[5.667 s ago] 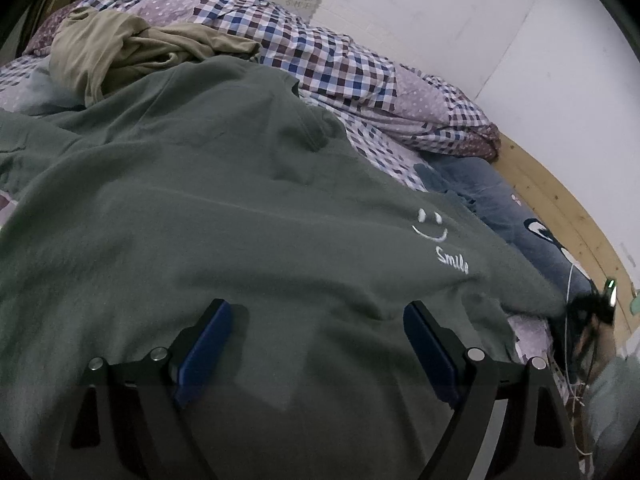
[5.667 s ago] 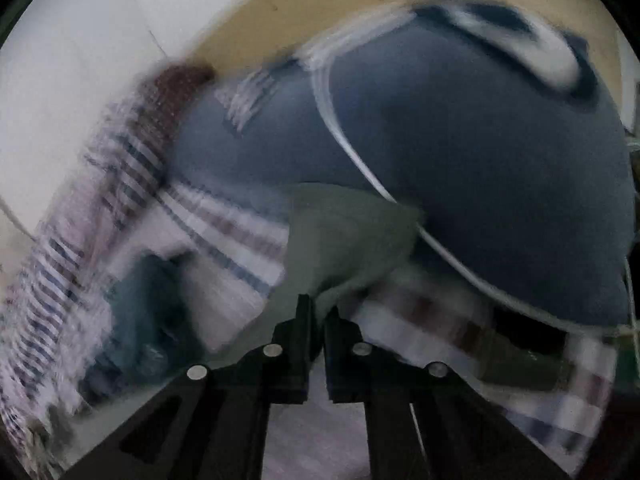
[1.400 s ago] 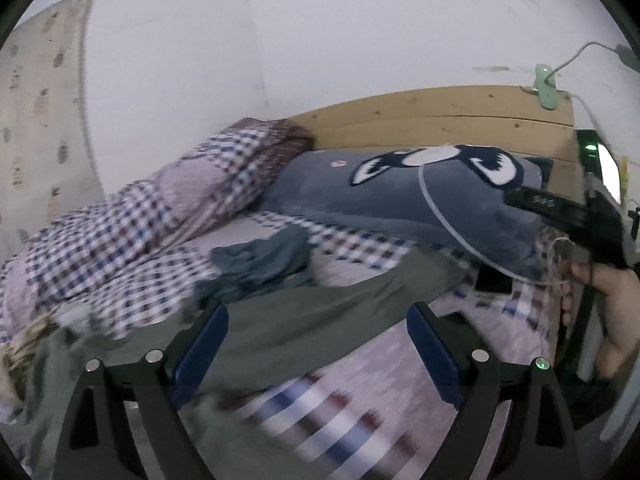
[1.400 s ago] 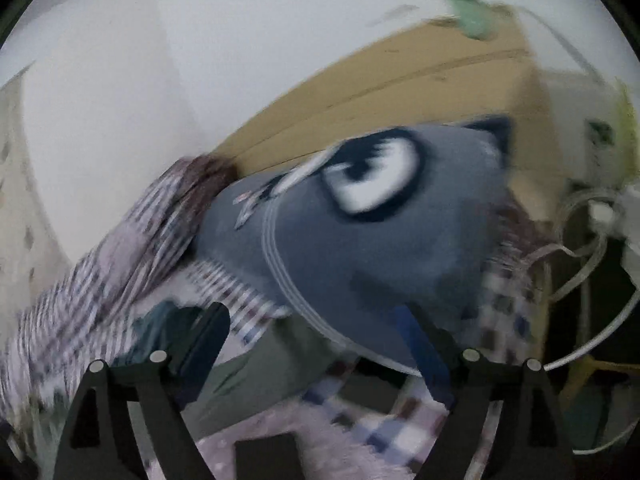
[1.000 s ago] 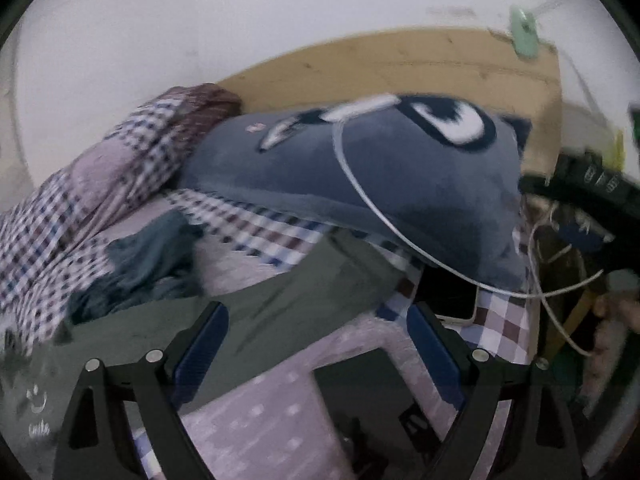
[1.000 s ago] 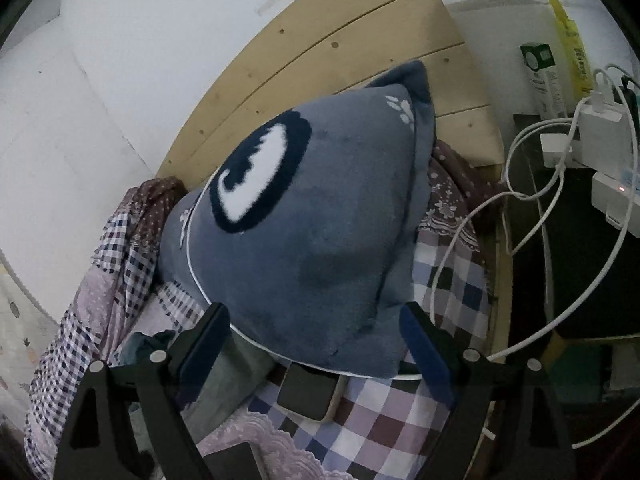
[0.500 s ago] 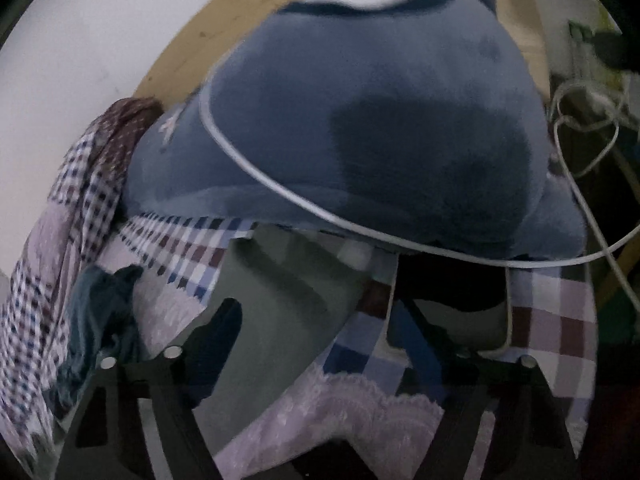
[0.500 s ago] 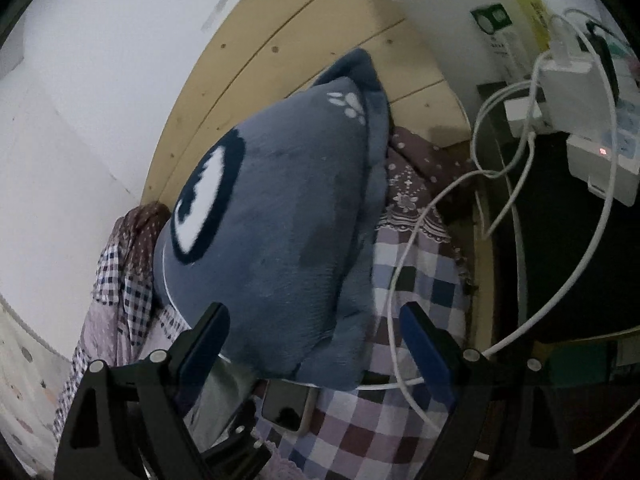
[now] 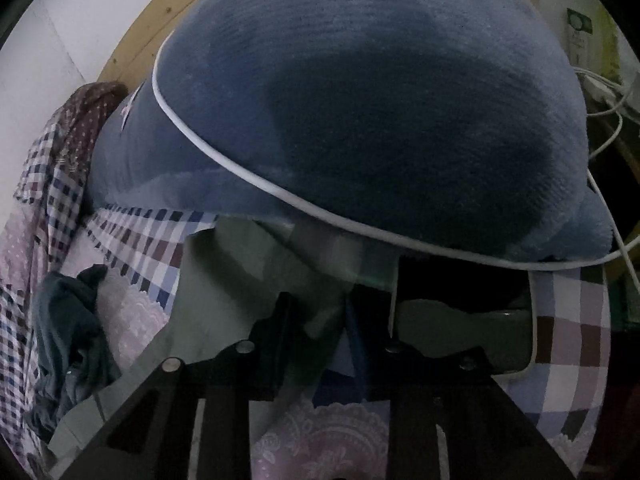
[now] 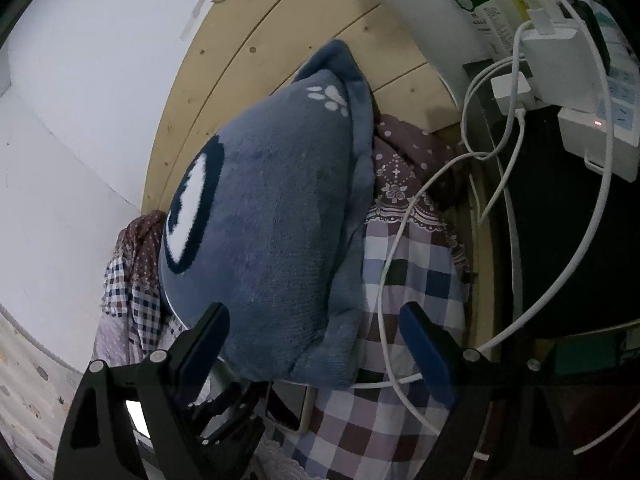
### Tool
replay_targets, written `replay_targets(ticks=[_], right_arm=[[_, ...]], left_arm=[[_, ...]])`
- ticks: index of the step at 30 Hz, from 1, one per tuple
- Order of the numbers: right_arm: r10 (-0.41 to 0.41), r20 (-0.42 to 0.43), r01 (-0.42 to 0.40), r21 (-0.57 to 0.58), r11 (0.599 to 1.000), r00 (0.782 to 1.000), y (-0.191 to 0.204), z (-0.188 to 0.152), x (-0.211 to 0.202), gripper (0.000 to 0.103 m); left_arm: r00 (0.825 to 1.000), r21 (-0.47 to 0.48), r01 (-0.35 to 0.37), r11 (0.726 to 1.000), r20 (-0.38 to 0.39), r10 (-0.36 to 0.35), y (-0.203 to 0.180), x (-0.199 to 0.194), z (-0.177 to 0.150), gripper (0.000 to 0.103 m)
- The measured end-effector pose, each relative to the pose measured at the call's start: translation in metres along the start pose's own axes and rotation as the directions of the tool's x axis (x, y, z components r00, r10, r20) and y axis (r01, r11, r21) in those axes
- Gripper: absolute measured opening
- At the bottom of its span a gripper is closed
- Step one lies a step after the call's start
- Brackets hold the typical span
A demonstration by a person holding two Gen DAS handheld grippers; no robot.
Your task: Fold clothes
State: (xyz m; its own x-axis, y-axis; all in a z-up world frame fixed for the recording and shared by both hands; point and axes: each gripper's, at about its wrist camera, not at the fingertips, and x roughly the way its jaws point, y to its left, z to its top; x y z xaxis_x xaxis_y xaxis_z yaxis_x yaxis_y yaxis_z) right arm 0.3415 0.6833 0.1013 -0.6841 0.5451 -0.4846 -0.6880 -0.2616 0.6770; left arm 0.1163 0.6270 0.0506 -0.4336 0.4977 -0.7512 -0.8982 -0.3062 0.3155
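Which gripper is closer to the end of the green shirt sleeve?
Left. The left gripper has its jaws closed on the green sleeve beneath the pillow. The right gripper hangs open beside that pillow, holding nothing.

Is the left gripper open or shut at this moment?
Shut on the green garment: the left gripper has its fingers drawn together with cloth pinched between.

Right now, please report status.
Left gripper shut on green shirt sleeve. Right gripper open, empty. Blue plush pillow and white cable crowd the sleeve.
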Motion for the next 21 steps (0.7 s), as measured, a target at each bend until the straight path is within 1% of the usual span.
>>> replay_targets(ticks=[1,2,4,6,9,12,14,16,17,21], right_arm=[[0.002,-0.001,-0.002,-0.001,1.000,1.000,0.000,0.000,0.000,0.090],[0.004,-0.003,-0.004,-0.002,1.000,1.000,0.001,-0.001,0.000,0.090],[0.009,-0.005,-0.009,-0.004,1.000,1.000,0.001,-0.001,0.000,0.090],[0.015,-0.005,-0.015,-0.004,1.000,1.000,0.002,-0.002,0.000,0.090],[0.045,-0.023,-0.046,-0.016,0.999,0.999,0.008,-0.004,0.003,0.090],[0.098,-0.057,-0.101,-0.045,0.994,0.994,0.019,-0.010,0.008,0.090],[0.145,-0.093,-0.152,-0.073,0.986,0.985,0.030,-0.015,0.012,0.090],[0.211,-0.154,-0.227,-0.099,0.969,0.965,0.043,-0.024,0.020,0.090],[0.242,-0.191,-0.266,-0.110,0.958,0.951,0.051,-0.029,0.024,0.090],[0.304,-0.297,-0.362,-0.161,0.918,0.905,0.082,-0.053,0.034,0.090]], left_arm=[[1.000,-0.005,0.006,1.000,0.002,-0.006,0.002,-0.001,-0.001,0.014],[1.000,-0.025,0.016,1.000,0.005,-0.015,0.006,-0.002,-0.001,0.008],[0.999,-0.083,0.048,0.995,0.018,-0.047,0.018,-0.004,-0.002,0.006],[0.996,-0.148,0.091,0.985,0.038,-0.086,0.032,-0.009,-0.004,0.005],[0.986,-0.257,0.158,0.953,0.089,-0.139,0.058,-0.024,-0.008,0.004],[0.973,-0.366,0.218,0.905,0.158,-0.170,0.088,-0.046,-0.012,0.004],[0.961,-0.443,0.254,0.860,0.216,-0.172,0.115,-0.065,-0.015,0.004],[0.948,-0.513,0.288,0.809,0.274,-0.164,0.144,-0.085,-0.019,0.004],[0.942,-0.537,0.298,0.789,0.296,-0.155,0.156,-0.094,-0.021,0.004],[0.916,-0.617,0.336,0.712,0.389,-0.095,0.212,-0.138,-0.034,0.004]])
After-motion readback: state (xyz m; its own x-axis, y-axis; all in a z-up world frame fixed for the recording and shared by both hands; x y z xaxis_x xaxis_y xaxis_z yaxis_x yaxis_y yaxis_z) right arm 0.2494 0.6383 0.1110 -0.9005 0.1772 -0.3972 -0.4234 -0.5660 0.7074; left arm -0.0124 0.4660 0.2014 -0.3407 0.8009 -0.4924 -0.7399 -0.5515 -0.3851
